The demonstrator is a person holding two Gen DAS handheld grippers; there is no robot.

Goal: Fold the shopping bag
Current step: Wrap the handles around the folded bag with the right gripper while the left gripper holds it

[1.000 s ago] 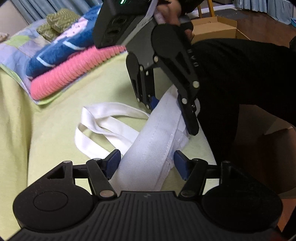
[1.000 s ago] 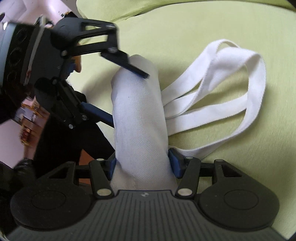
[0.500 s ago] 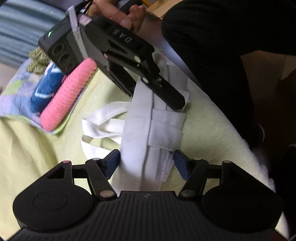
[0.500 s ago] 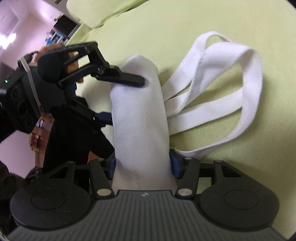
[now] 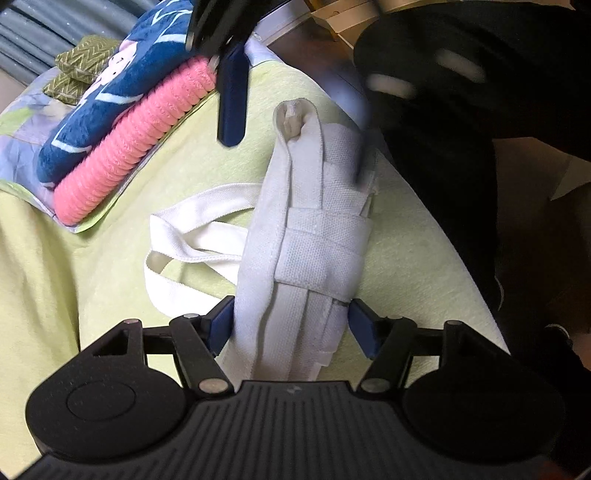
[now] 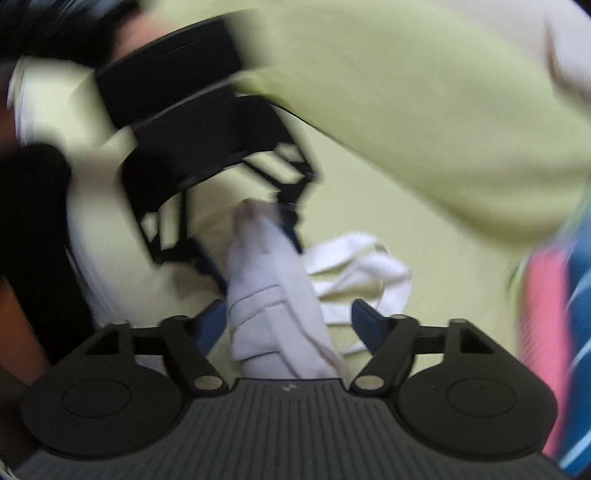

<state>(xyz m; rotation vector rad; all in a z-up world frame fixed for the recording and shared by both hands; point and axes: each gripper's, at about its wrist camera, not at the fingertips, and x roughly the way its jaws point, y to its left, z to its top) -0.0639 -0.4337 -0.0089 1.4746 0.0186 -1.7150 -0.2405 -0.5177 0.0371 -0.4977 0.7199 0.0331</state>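
Note:
The white shopping bag (image 5: 317, 254) is rolled into a long narrow bundle on the yellow-green cover (image 5: 74, 266), seams and a cross strap facing up. Its handles (image 5: 192, 243) trail off to the left. My left gripper (image 5: 291, 325) is shut on the near end of the roll, blue pads pressing both sides. My right gripper (image 5: 295, 155) hovers over the far end with its jaws spread, one blue finger (image 5: 231, 107) raised clear of the cloth. The right wrist view is blurred: the bag (image 6: 273, 306) lies between the right gripper's (image 6: 288, 317) spread pads with gaps on both sides, and the left gripper (image 6: 251, 251) holds the other end.
A pink knitted towel (image 5: 136, 136), a blue blanket (image 5: 110, 92) and olive patterned cushions (image 5: 85, 62) are stacked at the back left. A person in black clothing (image 5: 461, 110) stands at the cover's right edge. A cardboard box (image 5: 351, 14) sits behind.
My right gripper has opened, let go of the bag and pulled back fast. The roll has turned so its strap side faces up. The left gripper keeps its hold.

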